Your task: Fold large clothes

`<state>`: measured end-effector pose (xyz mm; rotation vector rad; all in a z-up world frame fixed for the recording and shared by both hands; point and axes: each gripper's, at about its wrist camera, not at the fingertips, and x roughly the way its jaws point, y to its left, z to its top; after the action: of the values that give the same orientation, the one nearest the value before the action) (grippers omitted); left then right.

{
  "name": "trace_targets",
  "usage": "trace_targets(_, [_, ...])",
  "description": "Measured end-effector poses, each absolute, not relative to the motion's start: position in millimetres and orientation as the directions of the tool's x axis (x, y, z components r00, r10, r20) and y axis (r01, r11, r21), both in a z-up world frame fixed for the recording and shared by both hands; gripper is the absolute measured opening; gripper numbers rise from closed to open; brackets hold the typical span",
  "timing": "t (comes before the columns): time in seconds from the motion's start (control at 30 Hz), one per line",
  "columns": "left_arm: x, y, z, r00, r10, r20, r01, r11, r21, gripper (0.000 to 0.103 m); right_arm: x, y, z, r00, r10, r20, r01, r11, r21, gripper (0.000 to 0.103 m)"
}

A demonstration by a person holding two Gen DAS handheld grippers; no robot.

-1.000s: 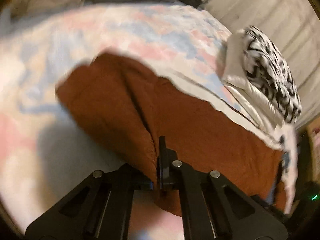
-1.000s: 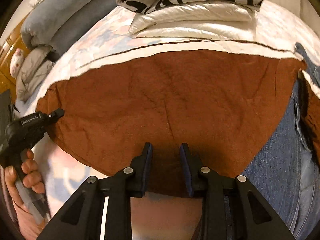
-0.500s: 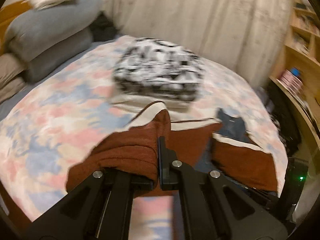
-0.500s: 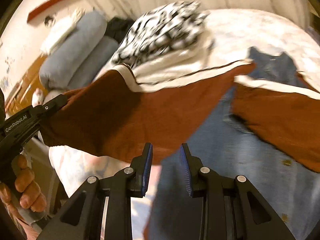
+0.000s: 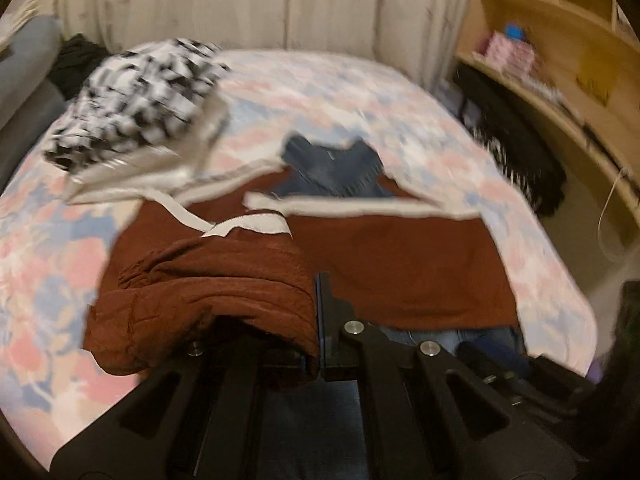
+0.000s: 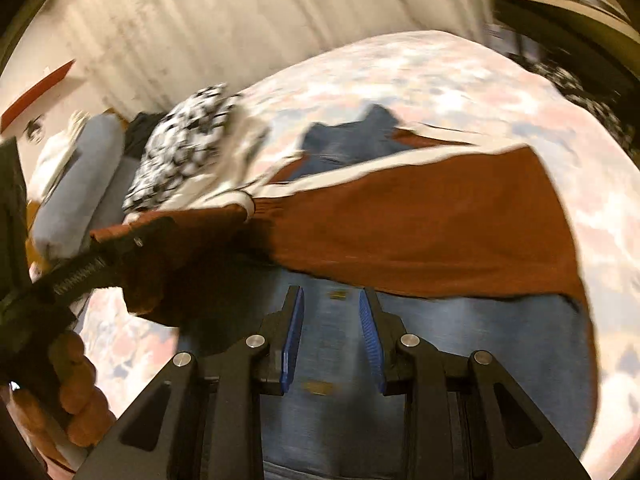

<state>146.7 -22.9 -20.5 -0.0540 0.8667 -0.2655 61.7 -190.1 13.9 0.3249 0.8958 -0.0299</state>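
Your left gripper (image 5: 320, 320) had its fingers clenched on a bunched fold of the rust-brown garment (image 5: 400, 272), which lay across the jeans (image 6: 400, 360) on the floral bed (image 5: 360, 92), while your right gripper (image 6: 331, 340) hung released above the denim.

The garment (image 5: 400, 272) I hold is rust brown with a cream border. Under it lie blue jeans (image 6: 400, 360). Behind it, the bedsheet (image 5: 320, 92) is pink-and-blue blotched, and the folded cloth (image 5: 136, 100) black-and-white.
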Motion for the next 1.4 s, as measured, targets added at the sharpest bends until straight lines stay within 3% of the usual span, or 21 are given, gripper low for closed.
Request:
trace_targets(0.2, [151.0,-76.8,-88.7,0.499,-0.231,-0.835,0.252,0.961,-0.115,0.002,30.4,-263.2,-5.5,0.607,0.055,-0.793,0.246,0.936,0.254,0.029])
trace_targets(0.3, [148.7,-82.6,-102.9,0.458,-0.24,-0.856,0.273,0.954,-0.122,0.011,26.6,-282.3,-14.6,0.599,0.057,-0.799,0.256,0.931,0.258,0.029])
trace_targets(0.37, [147.2,-83.5,-104.1,0.445,-0.278,-0.851,0.299,0.942,-0.152,0.04,26.8,-288.0,-18.8,0.6,0.056,-0.798,0.255,0.932,0.257,0.029])
trace_targets(0.47, [137.2,-83.3,-97.4,0.435,-0.351,-0.829,0.351,0.914,-0.203,0.064,38.4,-280.0,-23.7,0.596,0.058,-0.801,0.253,0.933,0.256,0.029])
trace_targets(0.73, [132.3,-62.6,-80.2,0.404,-0.385,-0.83,0.352,0.903,-0.248,0.065,54.5,-254.8,-31.9,0.584,0.087,-0.807,0.223,0.939,0.262,0.031])
trace_targets(0.9, [121.6,-44.0,-69.3,0.393,-0.414,-0.821,0.349,0.893,-0.284,0.065,55.5,-242.5,-30.4,0.582,0.114,-0.805,0.194,0.942,0.274,0.04])
trace_targets(1.03, [110.7,-30.8,-63.5,0.392,-0.427,-0.815,0.35,0.888,-0.297,0.066,55.5,-233.3,-29.3,0.577,0.145,-0.804,0.162,0.944,0.286,0.054])
trace_targets(1.4, [86.1,35.9,-58.1,0.426,-0.44,-0.791,0.259,0.897,-0.36,0.066,46.1,-196.3,-12.2,0.595,0.176,-0.784,0.031,0.97,0.241,0.057])
